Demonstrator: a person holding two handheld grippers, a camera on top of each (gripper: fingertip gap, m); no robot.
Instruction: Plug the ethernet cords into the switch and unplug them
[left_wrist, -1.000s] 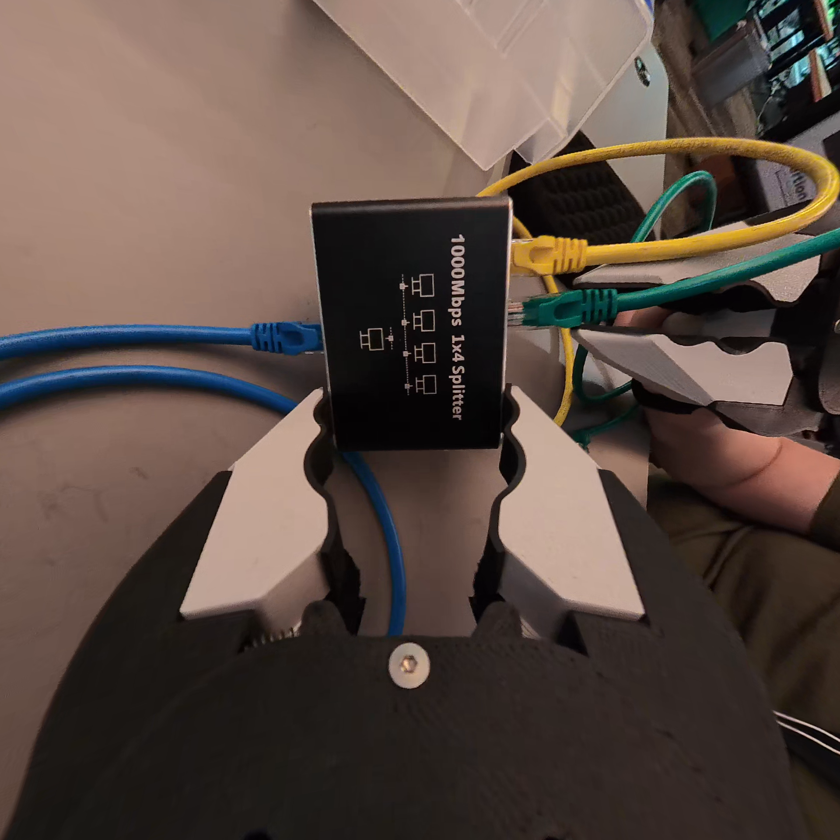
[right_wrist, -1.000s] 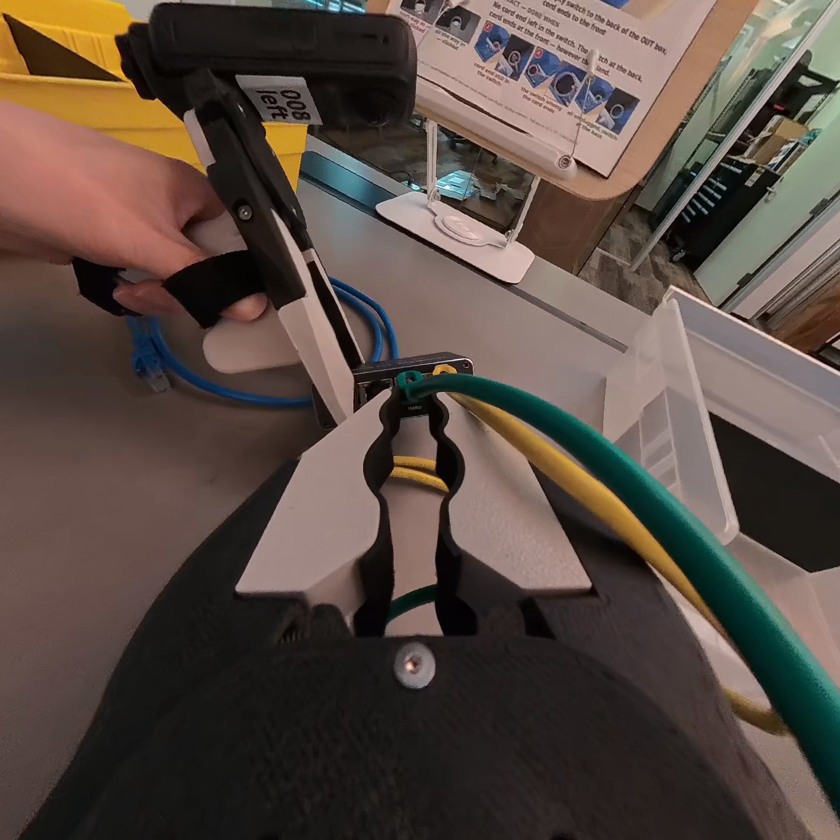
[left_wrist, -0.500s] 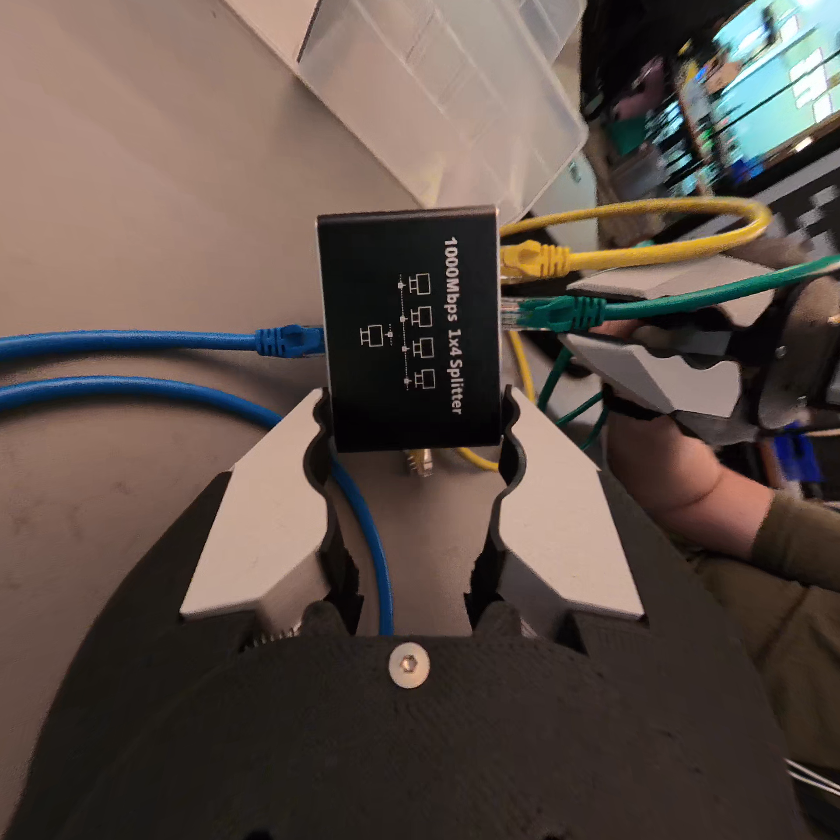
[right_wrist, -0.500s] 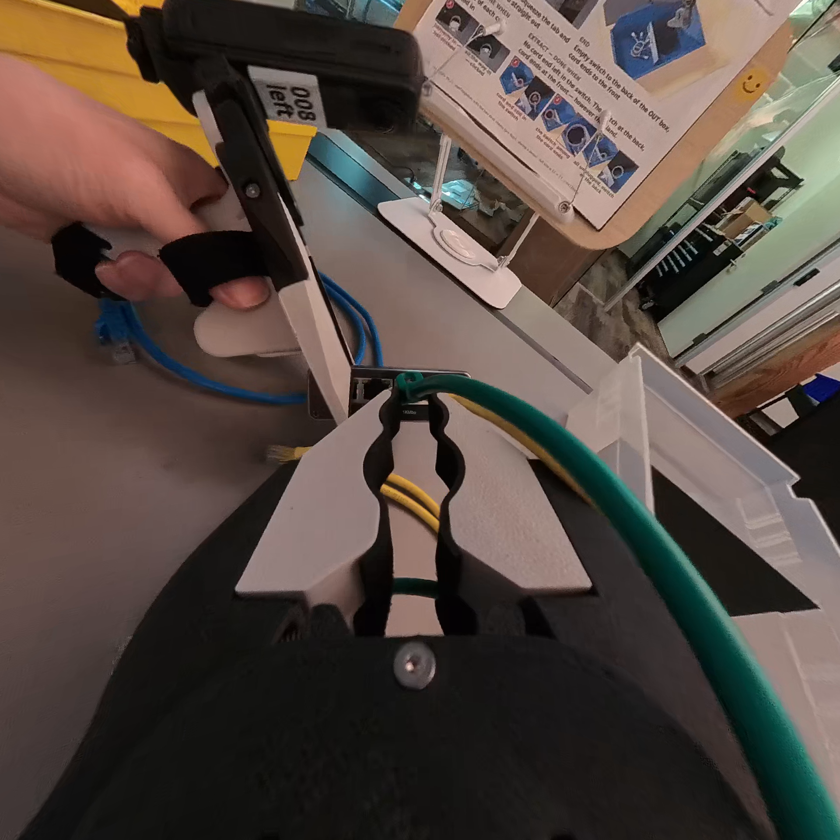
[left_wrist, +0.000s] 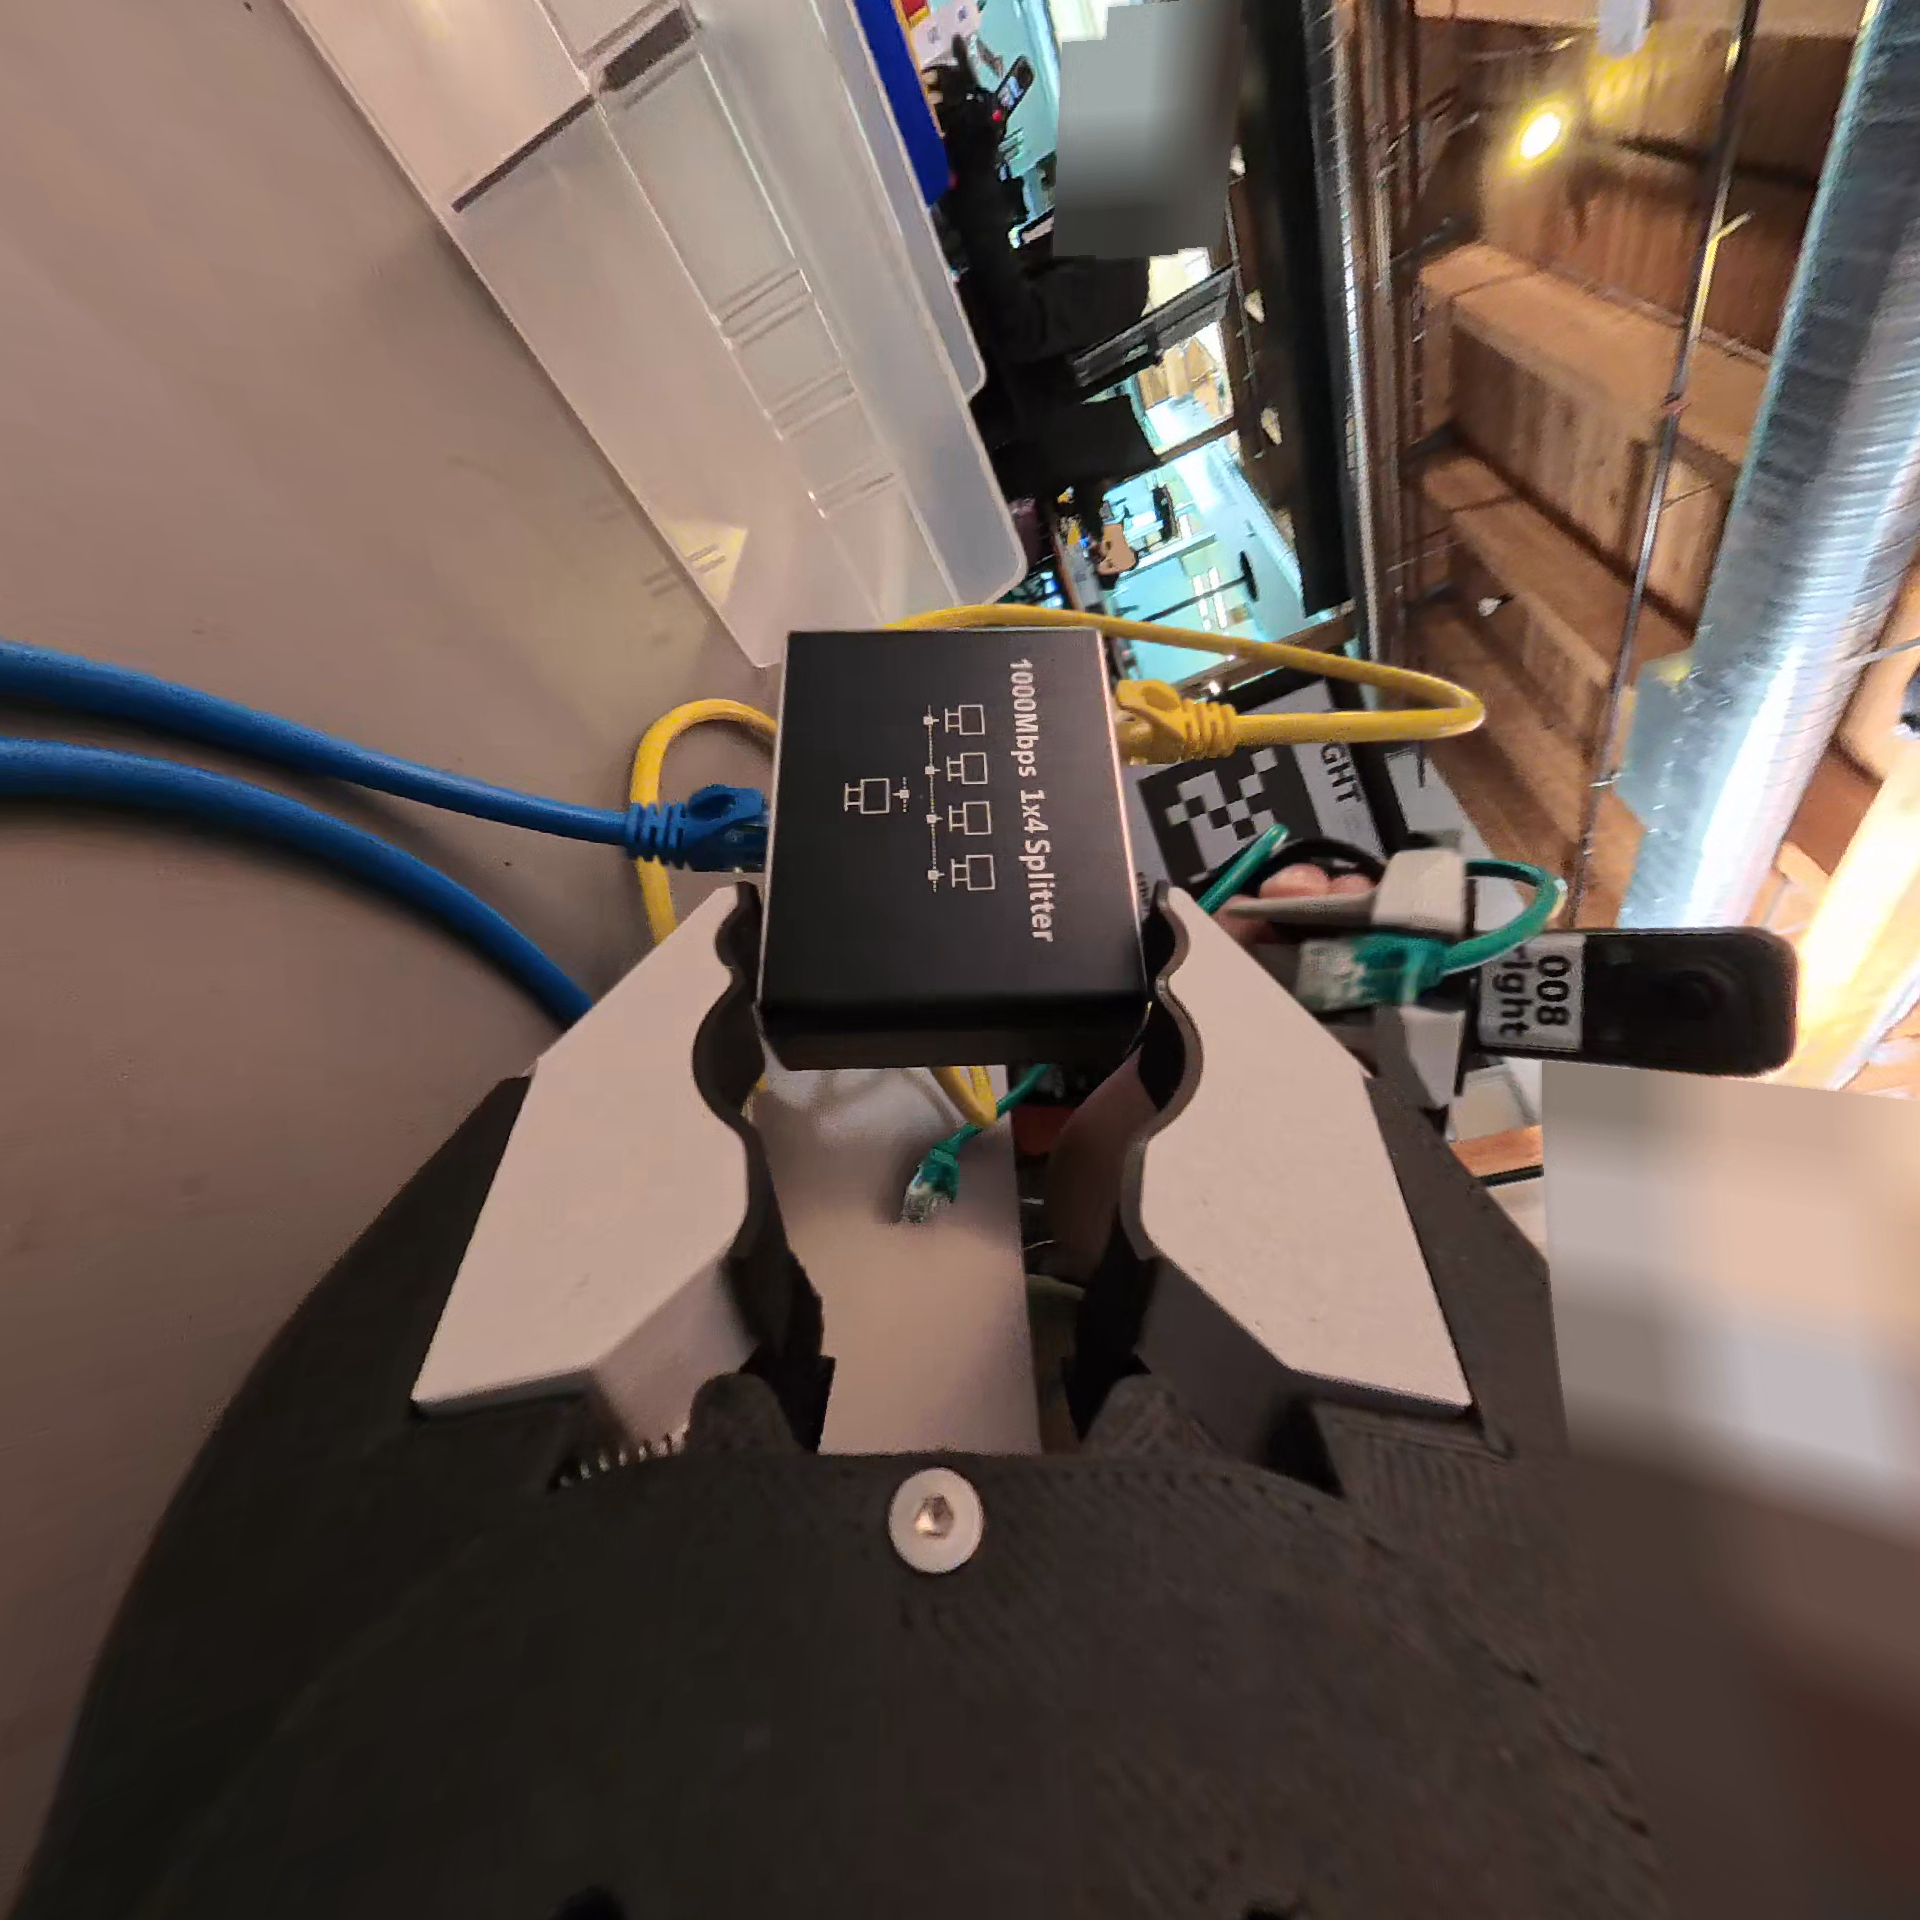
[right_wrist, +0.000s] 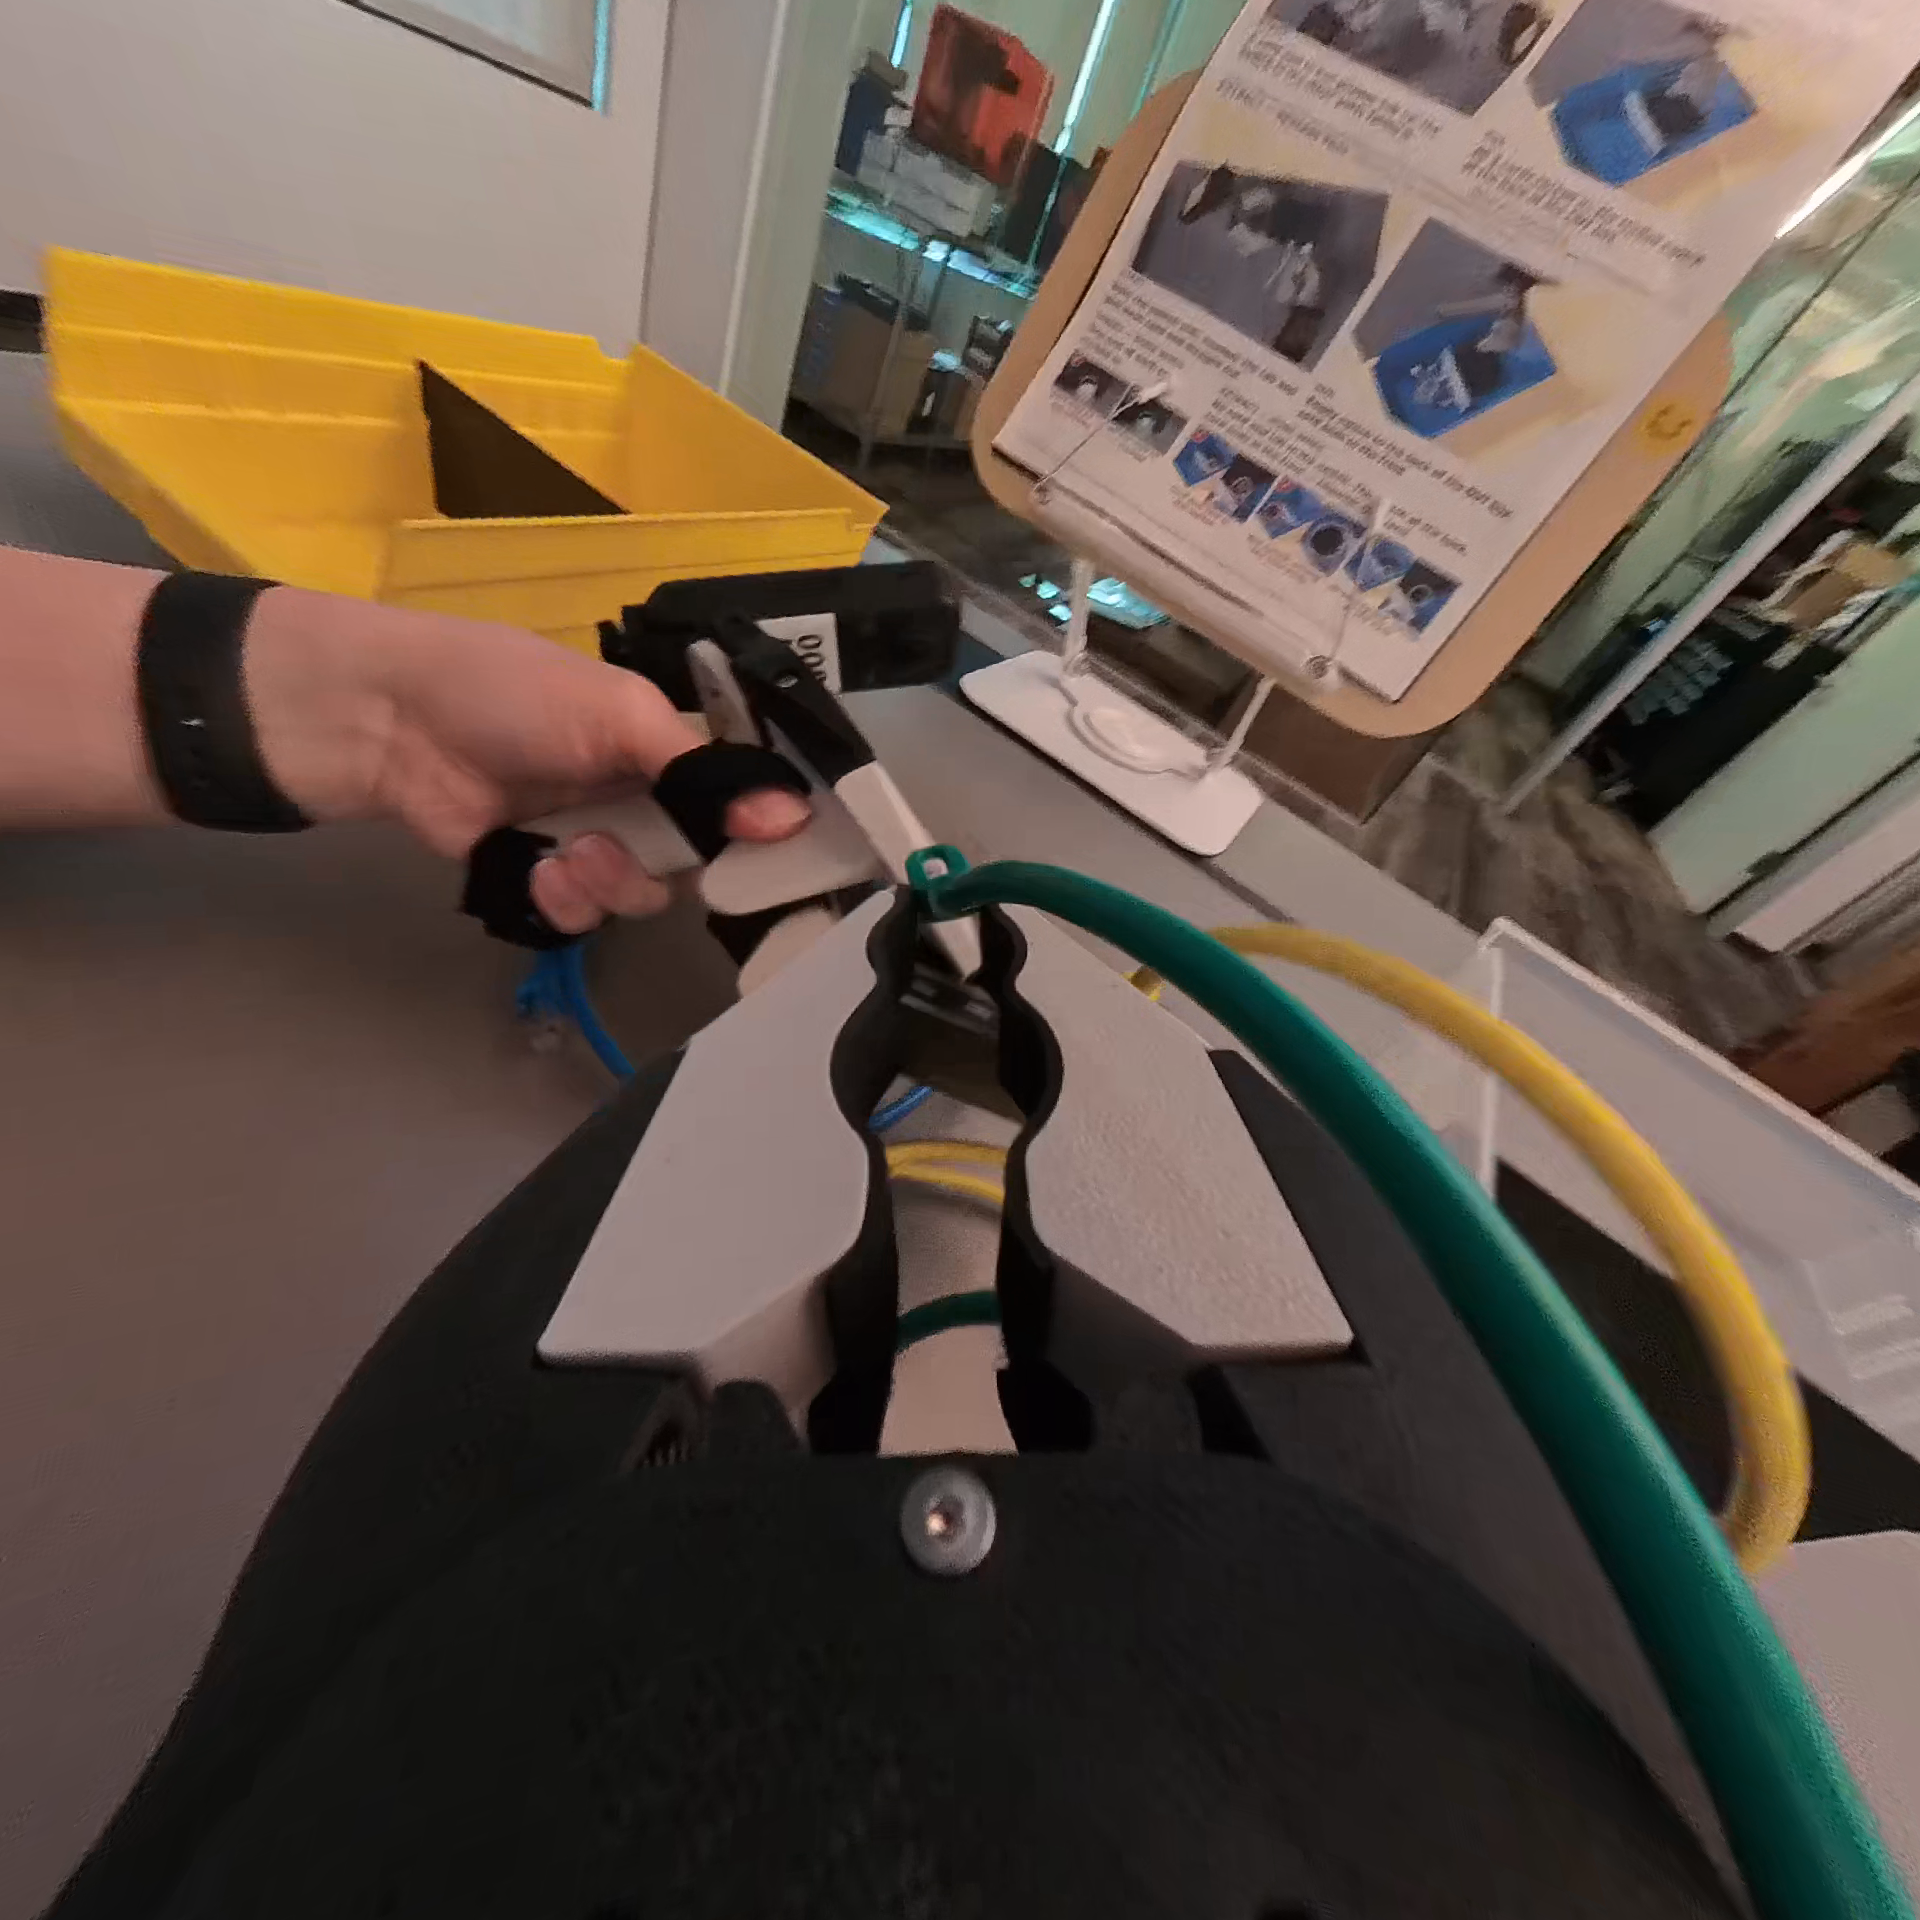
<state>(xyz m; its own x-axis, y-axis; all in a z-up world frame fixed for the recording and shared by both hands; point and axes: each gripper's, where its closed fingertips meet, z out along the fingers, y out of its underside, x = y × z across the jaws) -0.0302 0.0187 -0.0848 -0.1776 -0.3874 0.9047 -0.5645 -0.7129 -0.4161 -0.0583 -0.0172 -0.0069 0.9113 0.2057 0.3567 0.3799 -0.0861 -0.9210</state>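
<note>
Left gripper (left_wrist: 948, 971) jaws clamped on the black switch (left_wrist: 945, 842), bracing it for cable work. Blue cord (left_wrist: 698, 831) and yellow cord (left_wrist: 1179, 724) sit plugged in on opposite sides. Right gripper (right_wrist: 940, 914) jaws pinched on the green cord (left_wrist: 1382, 964) just behind its plug (plug looks clear of the switch, near its port side, though the angle's poor)
</note>
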